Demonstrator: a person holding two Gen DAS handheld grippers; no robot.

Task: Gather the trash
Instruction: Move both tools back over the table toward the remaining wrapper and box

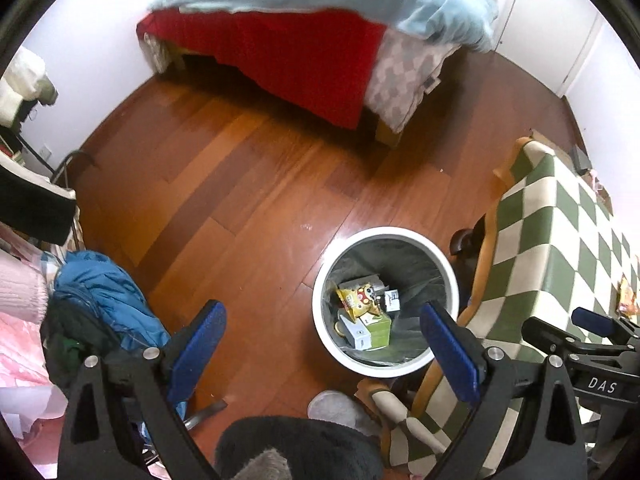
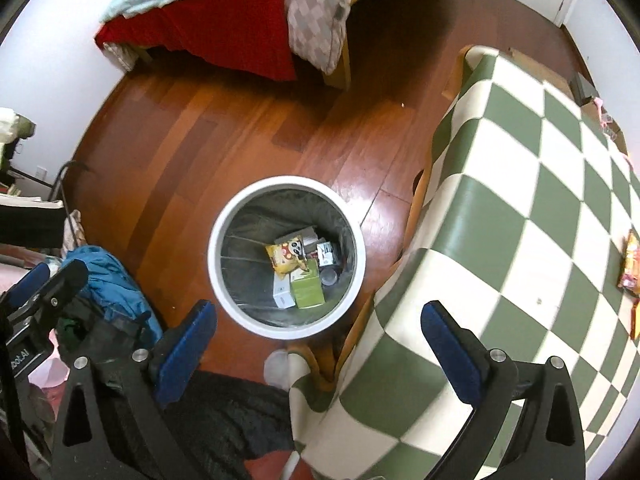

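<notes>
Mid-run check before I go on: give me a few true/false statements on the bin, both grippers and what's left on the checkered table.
1. The white trash bin stands upright on the wooden floor. True.
2. The bin is empty. False: it holds a yellow snack wrapper, a green box and small white boxes.
3. The left gripper is shut on a wrapper. False: its jaws are wide open, holding nothing.
4. The right gripper is open and empty. True.
5. An orange snack packet lies on the green-and-white checkered tablecloth. True.
6. The bin has a lid on. False: its top is open, with a dark liner showing.
</notes>
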